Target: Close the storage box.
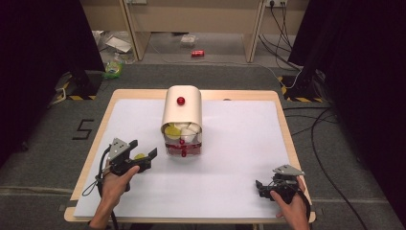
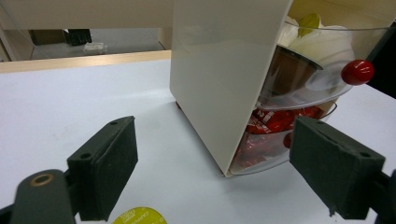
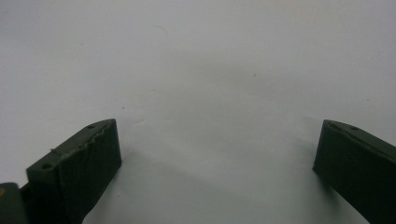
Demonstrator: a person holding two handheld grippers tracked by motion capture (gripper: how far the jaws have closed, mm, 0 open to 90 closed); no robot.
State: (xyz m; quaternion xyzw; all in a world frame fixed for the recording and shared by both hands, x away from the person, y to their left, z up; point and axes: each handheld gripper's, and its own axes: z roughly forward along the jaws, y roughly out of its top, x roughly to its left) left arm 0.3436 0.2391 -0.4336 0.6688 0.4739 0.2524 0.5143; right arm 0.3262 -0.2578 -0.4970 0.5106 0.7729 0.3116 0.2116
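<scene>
Holding a gripper in each hand, you have both near your edge of the white-topped table [image 1: 239,143]. Your left gripper [image 1: 143,154] sits just left of the cream capsule dispenser [image 1: 182,112], its jaws spread wide with nothing between them. A yellow-green capsule [image 2: 139,216] lies on the white surface close under that gripper, between the jaws and low in the left gripper view. The dispenser stands upright near the table's middle, a red knob [image 1: 180,100] on its top. Its front holds two clear drawers: the upper drawer [image 2: 322,70] is pulled out a little, carries its own red knob, and holds white and yellow-green capsules; the lower drawer [image 2: 271,144] holds red capsules. Your right gripper [image 1: 261,184] rests well apart at the near right corner, jaws released and wide, facing bare white tabletop.
</scene>
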